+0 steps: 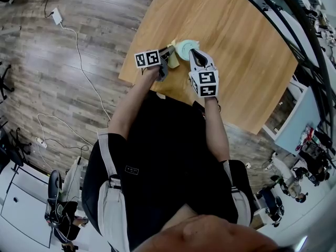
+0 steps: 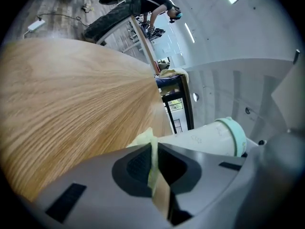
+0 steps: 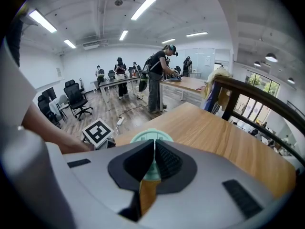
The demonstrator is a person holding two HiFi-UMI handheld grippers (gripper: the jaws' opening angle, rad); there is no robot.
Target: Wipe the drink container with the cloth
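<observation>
The cloth (image 2: 152,147) is being pinched by the left hand-held gripper (image 1: 169,55) just left of the drink container (image 2: 205,140), at the near edge of the desk (image 1: 236,46). The right hand-held gripper (image 1: 194,56), jaws together, is being held by its lid (image 1: 186,47). Flat cloth pressure is advised.

A pale oak-veneer rectangular surface (image 1: 247,51) fills the head view from 12 to 2 o'clock. Grey-brown wood-plank floor (image 1: 79,72) spreads from 8 to 11 o'clock, with a white power adapter (image 1: 56,16) and its thin white cable (image 1: 84,62) trailing across it. A white cabinet (image 1: 21,206) sits at 7 o'clock. In the right gripper view, long white ceiling strip lights (image 3: 143,7) glow at 12 o'clock above white walls (image 3: 40,63). Black wheeled office chairs (image 3: 76,99) stand at 9 o'clock, standing people at a far wooden desk (image 3: 183,84) near centre, and bright windows (image 3: 261,82) at 3 o'clock.
</observation>
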